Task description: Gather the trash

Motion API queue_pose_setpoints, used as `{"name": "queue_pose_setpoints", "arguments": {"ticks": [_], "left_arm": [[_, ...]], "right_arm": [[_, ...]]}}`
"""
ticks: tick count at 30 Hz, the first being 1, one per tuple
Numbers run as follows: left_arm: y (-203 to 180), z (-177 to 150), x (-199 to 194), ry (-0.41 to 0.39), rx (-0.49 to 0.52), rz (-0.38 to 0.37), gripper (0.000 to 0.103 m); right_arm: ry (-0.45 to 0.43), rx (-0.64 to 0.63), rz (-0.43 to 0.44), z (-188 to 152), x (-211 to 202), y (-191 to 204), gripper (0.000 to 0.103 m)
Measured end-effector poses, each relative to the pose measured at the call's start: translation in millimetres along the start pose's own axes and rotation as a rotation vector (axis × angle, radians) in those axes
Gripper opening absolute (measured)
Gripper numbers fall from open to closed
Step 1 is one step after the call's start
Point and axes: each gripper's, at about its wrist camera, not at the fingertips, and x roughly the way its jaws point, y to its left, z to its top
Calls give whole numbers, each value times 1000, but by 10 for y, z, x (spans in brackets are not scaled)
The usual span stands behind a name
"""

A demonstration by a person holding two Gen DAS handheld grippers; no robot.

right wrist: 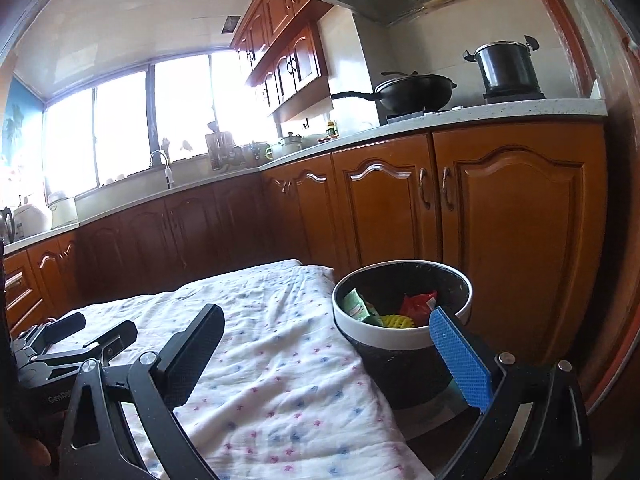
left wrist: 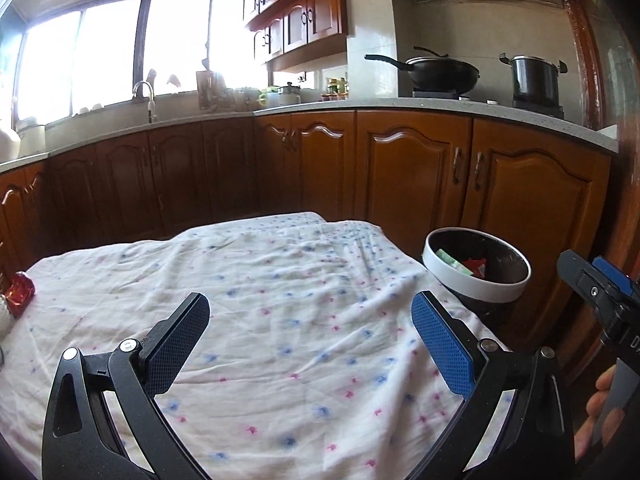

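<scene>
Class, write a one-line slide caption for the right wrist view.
Open right tongs hover over a flowered cloth beside a bin holding wrappers.

Right gripper (right wrist: 324, 344): jaws spread wide, nothing between them.
Left gripper (right wrist: 86, 332): low at left, over the cloth; jaw state unclear.
Table cloth (right wrist: 280, 380): white, floral, rumpled.
Trash bin (right wrist: 400, 336): just beside the table's right edge; holds green, red, yellow wrappers.
</scene>
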Motion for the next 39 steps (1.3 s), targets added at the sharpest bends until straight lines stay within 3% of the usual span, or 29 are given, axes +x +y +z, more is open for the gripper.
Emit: {"name": "queue_pose_setpoints", "arguments": {"ticks": [39], "left_arm": [[17, 3, -19, -7, -1, -2, 103]], "right_arm": [[4, -4, 9, -10, 13, 42, 103]]}}
